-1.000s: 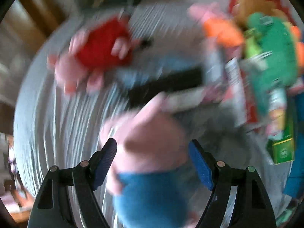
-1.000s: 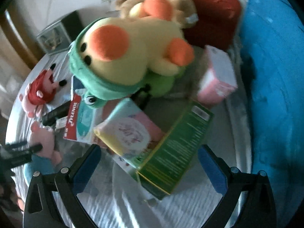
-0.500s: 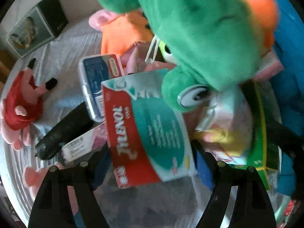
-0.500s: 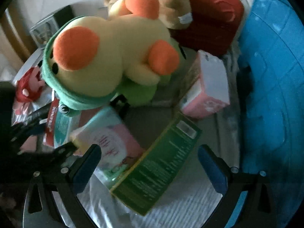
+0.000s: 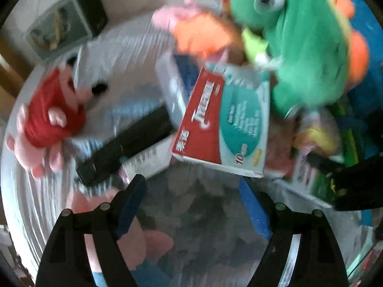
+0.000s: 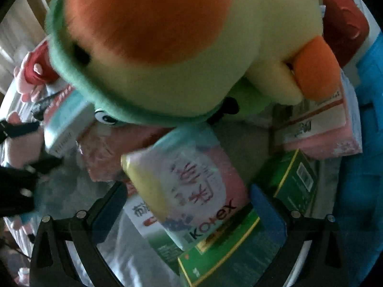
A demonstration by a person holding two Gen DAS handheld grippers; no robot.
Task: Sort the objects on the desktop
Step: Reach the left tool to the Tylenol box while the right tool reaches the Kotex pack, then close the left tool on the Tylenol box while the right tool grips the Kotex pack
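My left gripper point(image 5: 191, 181) stands open over bare table just below a red and teal Tylenol box point(image 5: 222, 124), with nothing between its pads. A black oblong object point(image 5: 124, 143) and a pig plush in a red dress point(image 5: 47, 114) lie to its left. A green plush point(image 5: 306, 55) is at the upper right. My right gripper point(image 6: 188, 187) is open, low over a Kotex pack point(image 6: 191, 181) that lies between its fingers on a green box point(image 6: 227, 251). I see no pad pressing on the pack. A yellow duck plush in a green hood point(image 6: 167, 47) looms above it.
A pink tissue pack point(image 6: 323, 131) and a red bag point(image 6: 342, 24) lie beyond the green box. Blue fabric point(image 6: 359, 179) fills the right side. A dark framed box point(image 5: 64, 21) stands at the far left. A pink plush point(image 5: 134, 239) lies under my left fingers.
The left view swung from the pink plush to the Tylenol box, then drew back a little. The right gripper sank toward the pile, so the Kotex pack now sits between its fingers.
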